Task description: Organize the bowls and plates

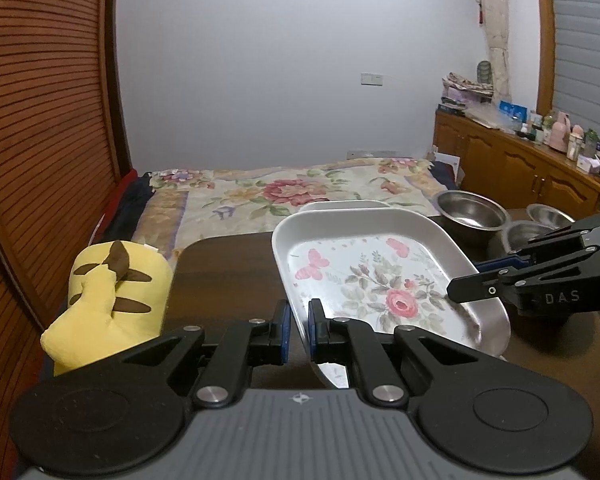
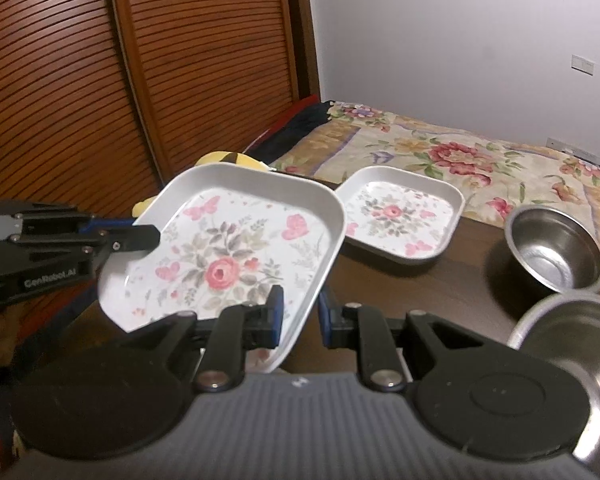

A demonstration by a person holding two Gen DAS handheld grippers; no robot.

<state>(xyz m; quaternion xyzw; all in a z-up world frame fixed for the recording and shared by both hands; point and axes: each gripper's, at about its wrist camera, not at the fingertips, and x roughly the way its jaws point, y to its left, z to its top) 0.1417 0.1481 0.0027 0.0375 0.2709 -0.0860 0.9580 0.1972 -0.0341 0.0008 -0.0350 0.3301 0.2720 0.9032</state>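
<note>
Beyond the dark wooden counter [image 2: 440,292] lies a bed with a floral quilt [image 1: 284,188]. Above the counter, the larger square white floral-print plate [image 2: 224,256] is held tilted, off the surface, the left tool [image 1: 298,326] and right tool [image 2: 300,314] each pinching an opposite rim. A smaller matching plate [image 2: 400,212] rests behind, near two round steel bowls [image 2: 556,252].

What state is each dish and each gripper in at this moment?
large floral plate: lifted off the table, tilted, gripped on two opposite rims
small floral plate: flat on the table, upright, empty
far steel bowl: upright on the table, empty
near steel bowl: upright, empty
left gripper: shut on the large plate's rim
right gripper: shut on the opposite rim
</note>
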